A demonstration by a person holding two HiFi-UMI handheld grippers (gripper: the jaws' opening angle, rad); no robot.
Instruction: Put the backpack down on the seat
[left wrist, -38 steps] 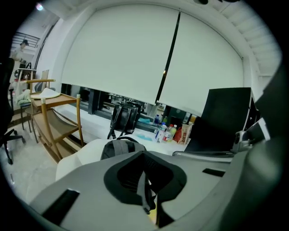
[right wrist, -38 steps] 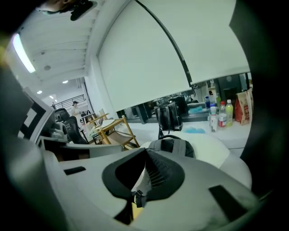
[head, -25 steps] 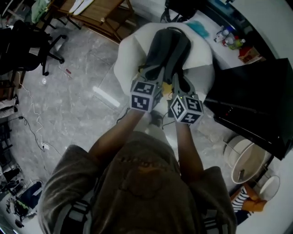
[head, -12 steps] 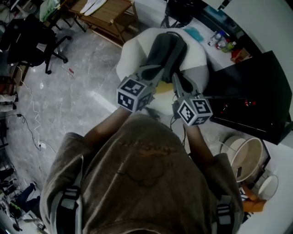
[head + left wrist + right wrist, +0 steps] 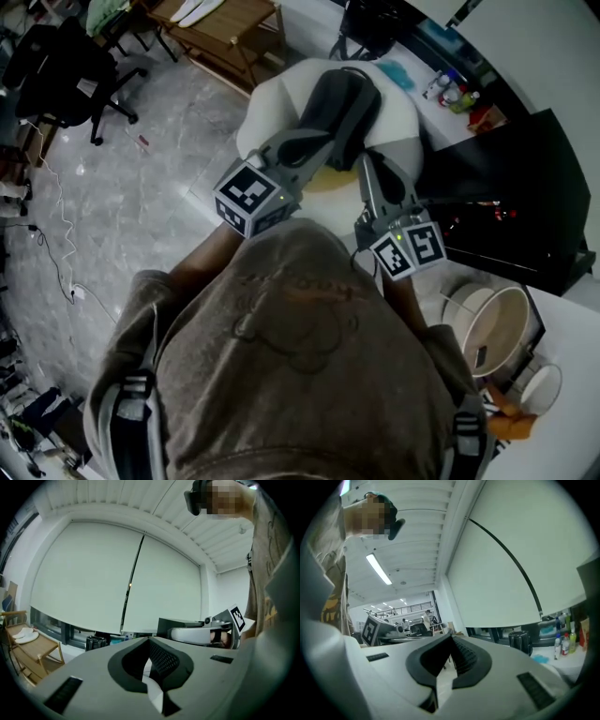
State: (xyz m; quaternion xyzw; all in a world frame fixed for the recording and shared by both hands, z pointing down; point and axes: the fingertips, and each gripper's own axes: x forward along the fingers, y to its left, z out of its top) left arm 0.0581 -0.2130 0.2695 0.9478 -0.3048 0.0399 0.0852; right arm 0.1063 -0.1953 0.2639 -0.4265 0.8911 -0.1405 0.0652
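In the head view a dark grey backpack lies on a round white seat. My left gripper points at the backpack's near end and my right gripper sits just right of it; whether either touches the backpack I cannot tell. Both stand shut with nothing between the jaws. Tilted upward, the left gripper faces white window blinds, and the right gripper faces blinds and ceiling. Neither gripper view shows the backpack.
A black cabinet stands right of the seat, with round white bins below it. A counter with bottles is behind. A wooden bench and a black office chair stand at the upper left.
Both grippers have drawn back toward the person, off the backpack's middle to its near end, and spread apart. The backpack stays lying on the seat.
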